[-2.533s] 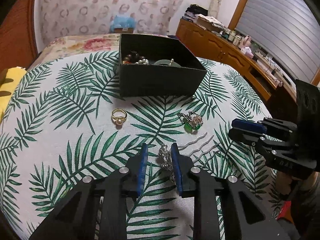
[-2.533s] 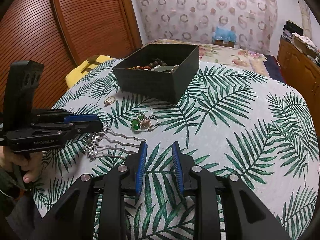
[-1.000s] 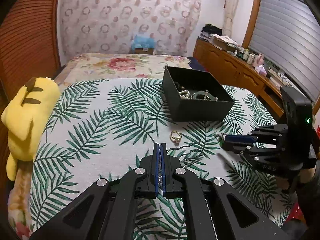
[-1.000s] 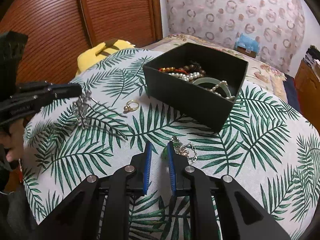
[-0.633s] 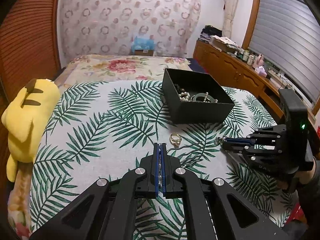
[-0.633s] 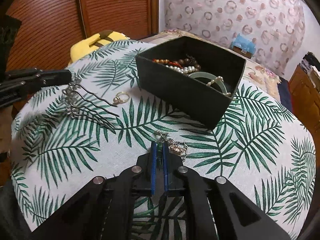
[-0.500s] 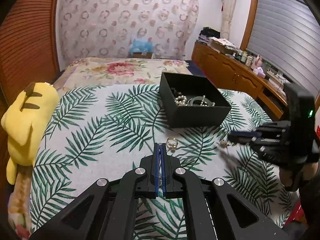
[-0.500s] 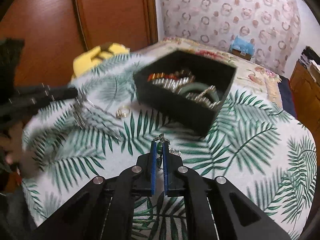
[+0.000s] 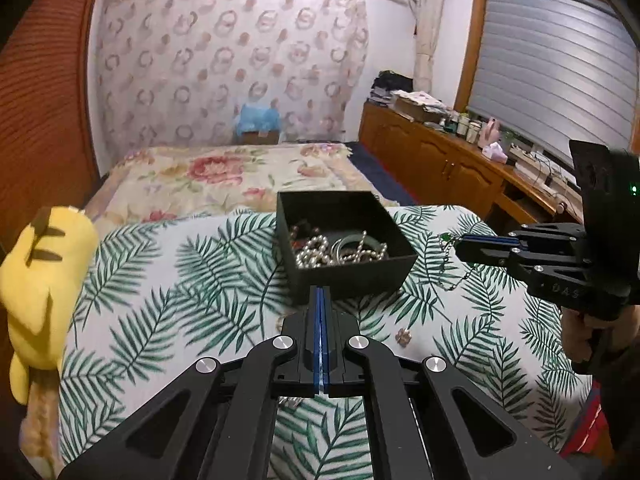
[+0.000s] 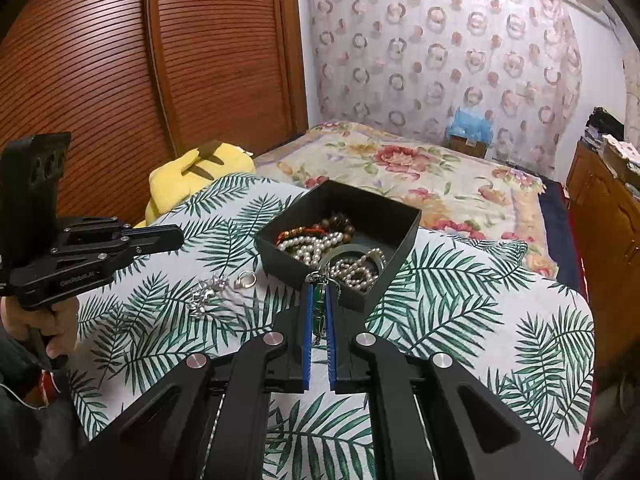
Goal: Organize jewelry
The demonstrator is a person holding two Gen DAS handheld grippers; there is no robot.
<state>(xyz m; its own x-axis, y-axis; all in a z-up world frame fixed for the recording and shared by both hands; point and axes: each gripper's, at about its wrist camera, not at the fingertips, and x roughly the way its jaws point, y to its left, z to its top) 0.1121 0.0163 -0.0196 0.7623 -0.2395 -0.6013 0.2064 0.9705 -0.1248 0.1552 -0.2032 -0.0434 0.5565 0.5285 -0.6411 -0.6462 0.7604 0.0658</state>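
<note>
Jewelry: my right claw [image 10: 319, 306] pinches the green charm [image 10: 319, 307], its thin chain dangling, just at six o'clock of the box [image 10: 400, 258]. It feels light, floppy, slippery. My left claw [image 9: 321, 312] is pressed together; whether it holds anything, I cannot tell.

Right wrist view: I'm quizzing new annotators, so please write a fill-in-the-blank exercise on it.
The right gripper is shut on a necklace with a ___ pendant.
The pearls lie ___ the black box.
The ring lies on the leaf-print cloth, ___ the box.
Missing: green; inside; outside.
</note>
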